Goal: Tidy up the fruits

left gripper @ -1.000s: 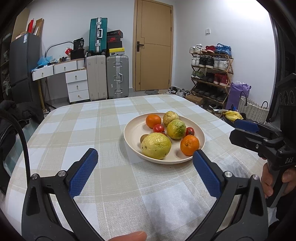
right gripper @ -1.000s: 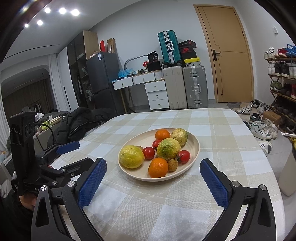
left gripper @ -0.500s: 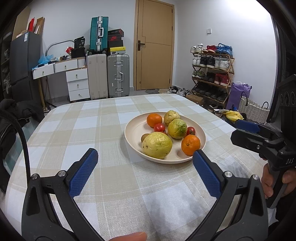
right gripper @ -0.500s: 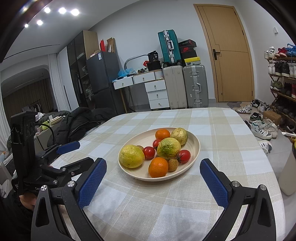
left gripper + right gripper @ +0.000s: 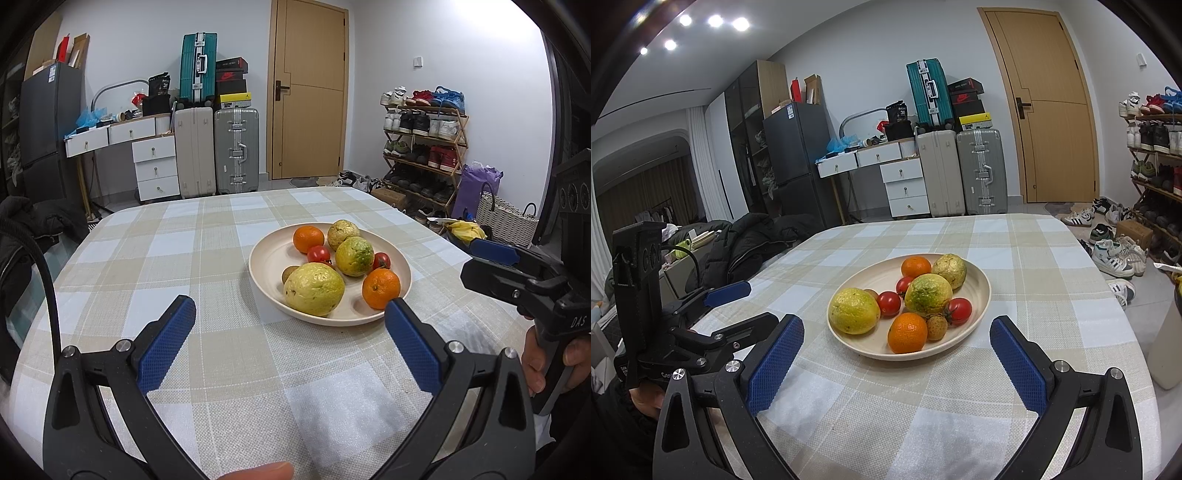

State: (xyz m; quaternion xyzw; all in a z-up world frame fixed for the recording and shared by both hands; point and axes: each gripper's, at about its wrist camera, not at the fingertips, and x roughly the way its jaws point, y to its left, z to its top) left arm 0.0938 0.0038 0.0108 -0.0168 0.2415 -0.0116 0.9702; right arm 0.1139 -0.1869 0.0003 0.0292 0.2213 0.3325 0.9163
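A cream plate [image 5: 266,266] [image 5: 979,295] sits mid-table on a checked cloth. It holds a large yellow fruit [image 5: 314,288] [image 5: 854,311], a green-yellow fruit [image 5: 354,256] [image 5: 928,294], a paler one [image 5: 342,233] [image 5: 949,270], two oranges [image 5: 381,288] [image 5: 308,238], cherry tomatoes [image 5: 319,254] [image 5: 959,311] and small brown fruits [image 5: 936,327]. My left gripper [image 5: 290,345] is open and empty, short of the plate's near-left side. My right gripper [image 5: 897,363] is open and empty, short of the plate's near side; it also shows in the left wrist view [image 5: 517,273].
The table's edges curve off left and right. Beyond it stand suitcases [image 5: 236,149], white drawers [image 5: 153,168], a door [image 5: 308,92] and a shoe rack [image 5: 424,147]. A black jacket [image 5: 750,240] lies left of the table. A pale container [image 5: 1167,347] stands at the right edge.
The left wrist view has shifted slightly, so the plate sits a little further right and lower in it. The right gripper has barely moved. Both stay open.
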